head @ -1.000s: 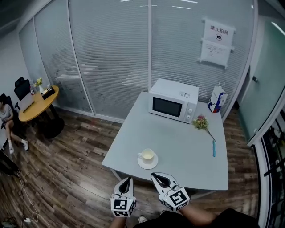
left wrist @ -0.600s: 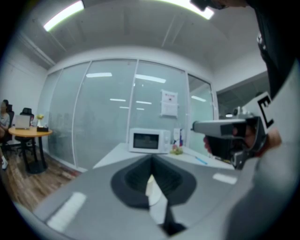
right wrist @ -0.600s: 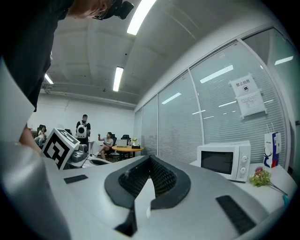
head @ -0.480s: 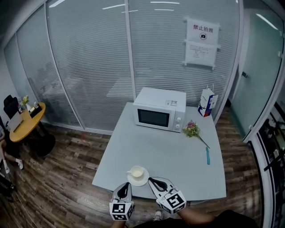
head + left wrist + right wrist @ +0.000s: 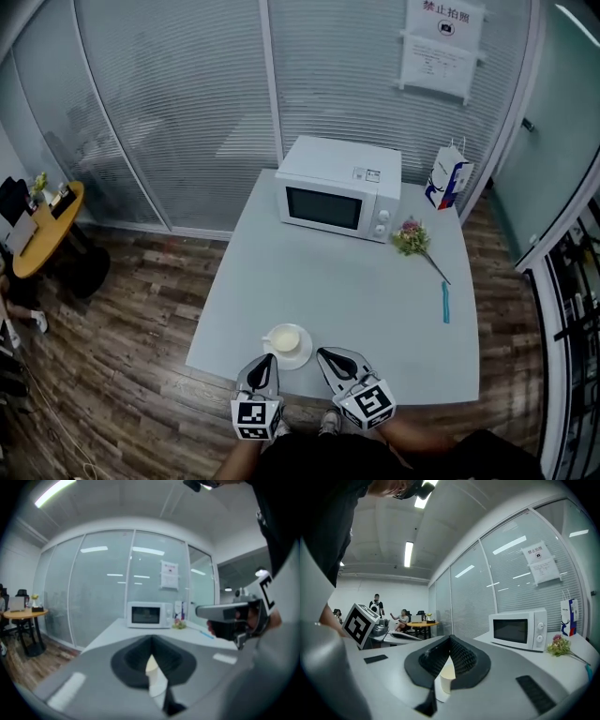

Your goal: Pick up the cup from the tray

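A cream cup (image 5: 284, 337) stands on a white saucer (image 5: 304, 356) at the near left edge of the grey table (image 5: 356, 291). My left gripper (image 5: 267, 360) is shut and empty, its tip just short of the saucer's near rim. My right gripper (image 5: 325, 354) is also shut and empty, just right of the saucer. In the left gripper view the cup (image 5: 153, 668) shows through the slit between the closed jaws of the left gripper (image 5: 151, 641). The right gripper view likewise shows the cup (image 5: 446, 677) low between the closed jaws of the right gripper (image 5: 450, 641).
A white microwave (image 5: 339, 187) stands at the table's far side, with a blue-and-white paper bag (image 5: 448, 178) to its right. A small bunch of flowers (image 5: 412, 237) and a blue pen (image 5: 445, 302) lie on the right. A round wooden table (image 5: 42, 225) stands on the floor to the left.
The head view has swung, so the table sits differently in frame. Both grippers have come a little closer to the saucer's near edge and stayed shut.
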Demonstrator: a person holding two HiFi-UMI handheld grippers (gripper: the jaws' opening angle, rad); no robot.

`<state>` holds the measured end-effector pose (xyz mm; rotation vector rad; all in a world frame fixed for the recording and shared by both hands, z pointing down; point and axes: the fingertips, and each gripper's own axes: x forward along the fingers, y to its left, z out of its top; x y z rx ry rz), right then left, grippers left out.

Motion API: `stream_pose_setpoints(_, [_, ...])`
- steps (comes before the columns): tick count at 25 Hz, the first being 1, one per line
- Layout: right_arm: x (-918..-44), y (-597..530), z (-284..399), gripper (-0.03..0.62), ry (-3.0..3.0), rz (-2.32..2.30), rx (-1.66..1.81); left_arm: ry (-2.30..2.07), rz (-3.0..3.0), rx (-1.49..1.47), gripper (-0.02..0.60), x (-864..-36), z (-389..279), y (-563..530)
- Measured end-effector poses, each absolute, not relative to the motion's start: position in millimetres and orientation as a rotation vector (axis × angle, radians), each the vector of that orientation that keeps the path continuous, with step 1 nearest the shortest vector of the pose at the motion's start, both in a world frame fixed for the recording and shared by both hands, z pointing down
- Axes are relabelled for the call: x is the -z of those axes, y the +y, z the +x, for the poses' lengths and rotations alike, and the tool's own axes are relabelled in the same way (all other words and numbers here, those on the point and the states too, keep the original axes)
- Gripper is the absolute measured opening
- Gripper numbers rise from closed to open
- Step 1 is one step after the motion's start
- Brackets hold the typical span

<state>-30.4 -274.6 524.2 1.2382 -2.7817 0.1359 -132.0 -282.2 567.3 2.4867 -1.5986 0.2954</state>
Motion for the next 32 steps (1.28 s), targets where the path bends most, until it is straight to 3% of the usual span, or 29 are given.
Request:
stream_pose_setpoints(9, [-571.5, -287.3, -49.5, 0.003, -2.687, 1.259, -0.273, -1.510, 2.469, -0.377, 0.007, -619.8, -132.3, -289.0])
stream_pose_setpoints(10, [-576.5, -287.3, -50.9, 0.003, -2.678, 1.258, -0.285, -1.504, 2.454, -0.384, 0.022, -627.4, -132.4, -288.6])
stream_pose_setpoints(13, [-593.2, -286.6, -53.5, 0.003, -2.643, 1.258, -0.319, -1.478, 2.409, -0.427, 0.216, -652.8, -130.9, -289.8])
stream_pose_setpoints(19, [-621.0, -286.0, -45.6, 0.003, -2.581, 1.279, -0.385, -1.395, 2.368, -0.520, 0.371, -700.1, -116.6, -299.8])
stream_pose_setpoints(32, [-656.8, -292.8, -26.2, 0.003, -2.498, 1.332, -0.495, -1.356, 2.383, -0.620, 0.438, -741.6, -99.9, -337.4])
